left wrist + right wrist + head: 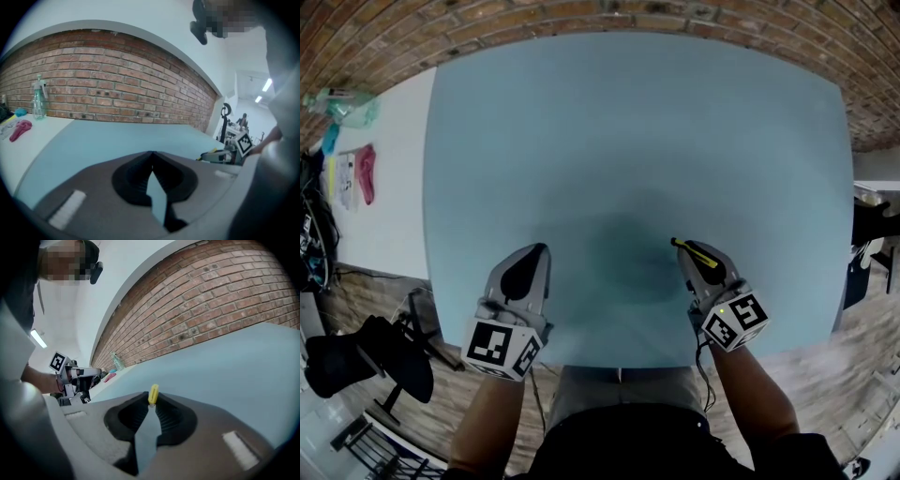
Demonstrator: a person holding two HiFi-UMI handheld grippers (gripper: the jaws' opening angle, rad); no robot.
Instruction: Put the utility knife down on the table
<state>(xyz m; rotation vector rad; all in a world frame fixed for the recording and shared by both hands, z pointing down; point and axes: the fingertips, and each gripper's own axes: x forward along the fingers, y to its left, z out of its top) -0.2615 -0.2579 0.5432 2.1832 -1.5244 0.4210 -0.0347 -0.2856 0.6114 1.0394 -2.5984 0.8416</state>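
Utility knife (153, 393) sits pinched in my right tongs (684, 255), lower right, over the blue surface (628, 122); my left tongs (536, 253) are clenched empty.

The utility knife (698, 253) is yellow, the table (628, 141) pale blue, the brick wall (487, 23) reddish-brown.

Smooth and matt all over the broad pale blue bench (628, 141). Rough, dull fired clay with pale gritty mortar lines on the red-brown brick wall (117, 89). Matt grey moulded plastic on the left tool (152, 153) and the right tool (152, 399), with black ribbed, rubbery-looking pads (169, 414) inside. Smooth hard yellow plastic on the slim utility knife (153, 393) pinched in the right one. Clear shiny plastic for the spray bottle (39, 98). Wood-grain planks, low sheen, on the brown floor (366, 286).
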